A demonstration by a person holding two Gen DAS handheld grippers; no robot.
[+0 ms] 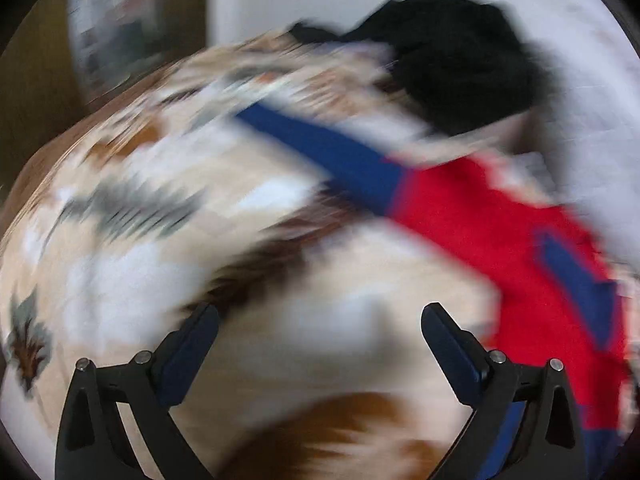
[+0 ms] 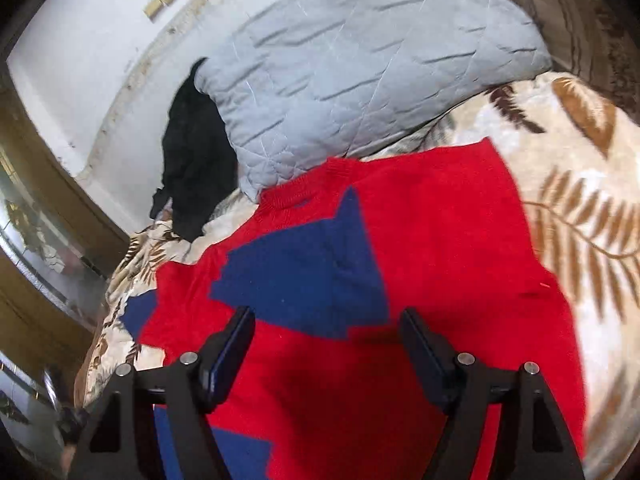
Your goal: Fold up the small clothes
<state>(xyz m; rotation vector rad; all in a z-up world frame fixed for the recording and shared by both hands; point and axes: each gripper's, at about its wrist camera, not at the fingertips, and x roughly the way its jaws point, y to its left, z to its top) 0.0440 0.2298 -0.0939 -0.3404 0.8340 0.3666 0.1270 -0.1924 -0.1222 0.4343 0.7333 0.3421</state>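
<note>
Under the right claw (image 2: 326, 320) a red sweater (image 2: 440, 232) with blue patches is lying spread on a leaf-print blanket (image 2: 580, 216); the claw is hovering released, jaws apart and holding nothing. Ahead of it a grey pillow (image 2: 360, 60) is resting against the sweater's far edge, and a black garment (image 2: 196, 160) is sitting to that pillow's left. Beside the left claw (image 1: 320, 320), also released and holding nothing over the blanket (image 1: 120, 240), the sweater (image 1: 480, 232) is lying to its right, one blue sleeve (image 1: 320, 148) stretching ahead; this view is blurred.
</note>
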